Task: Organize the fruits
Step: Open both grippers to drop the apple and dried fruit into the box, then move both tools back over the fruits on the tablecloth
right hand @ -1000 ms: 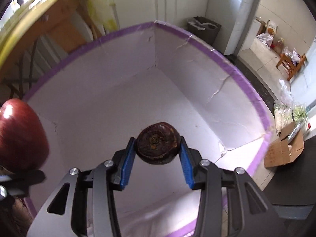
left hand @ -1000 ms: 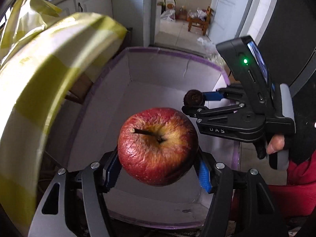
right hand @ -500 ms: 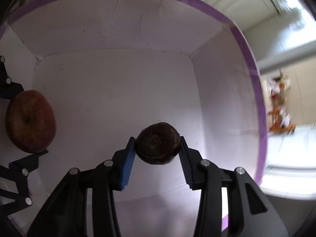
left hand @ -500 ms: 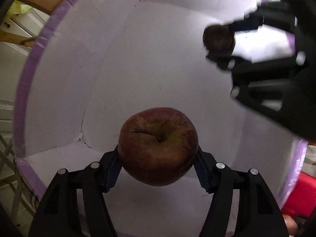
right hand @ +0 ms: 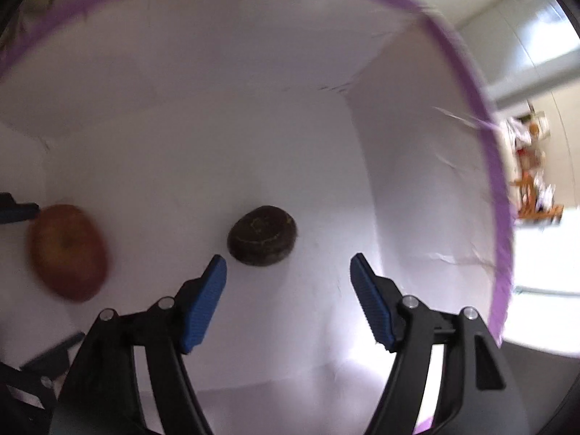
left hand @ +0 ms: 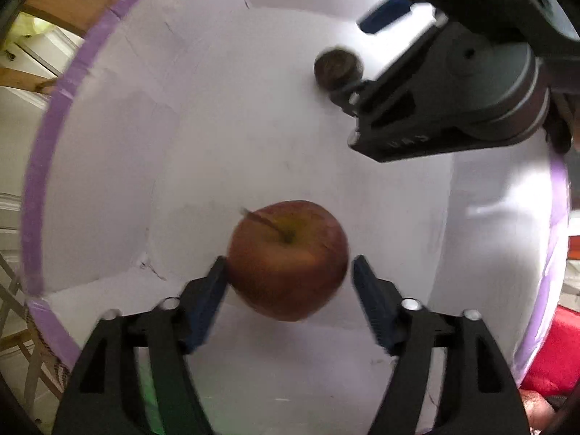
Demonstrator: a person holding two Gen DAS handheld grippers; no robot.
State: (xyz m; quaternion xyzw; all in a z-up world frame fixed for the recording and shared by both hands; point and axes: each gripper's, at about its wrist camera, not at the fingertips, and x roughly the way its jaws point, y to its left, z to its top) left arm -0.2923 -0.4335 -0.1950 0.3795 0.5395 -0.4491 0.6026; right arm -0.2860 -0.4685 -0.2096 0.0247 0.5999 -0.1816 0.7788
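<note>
A wrinkled red apple (left hand: 288,261) hangs blurred just ahead of my left gripper (left hand: 290,265), which is open, with a gap showing beside the right pad (left hand: 373,308). It is over the inside of a white box with a purple rim (left hand: 36,188). A small dark round fruit (right hand: 262,235) lies free ahead of my open right gripper (right hand: 288,260), against the white box floor (right hand: 398,181). In the left wrist view the right gripper (left hand: 362,54) reaches in from the upper right with the dark fruit (left hand: 337,67) by its tips. The apple (right hand: 67,252) shows blurred at the left of the right wrist view.
Wooden furniture legs (left hand: 72,3) stand outside the box at the upper left. Red cloth (left hand: 551,355) shows beyond the box's right wall. A bright doorway with a wooden stool (right hand: 536,195) lies past the purple rim (right hand: 467,83).
Both grippers have opened inside the box. The apple has left the left gripper's pads and the dark fruit has left the right gripper's pads; both fruits sit further ahead of the fingers.
</note>
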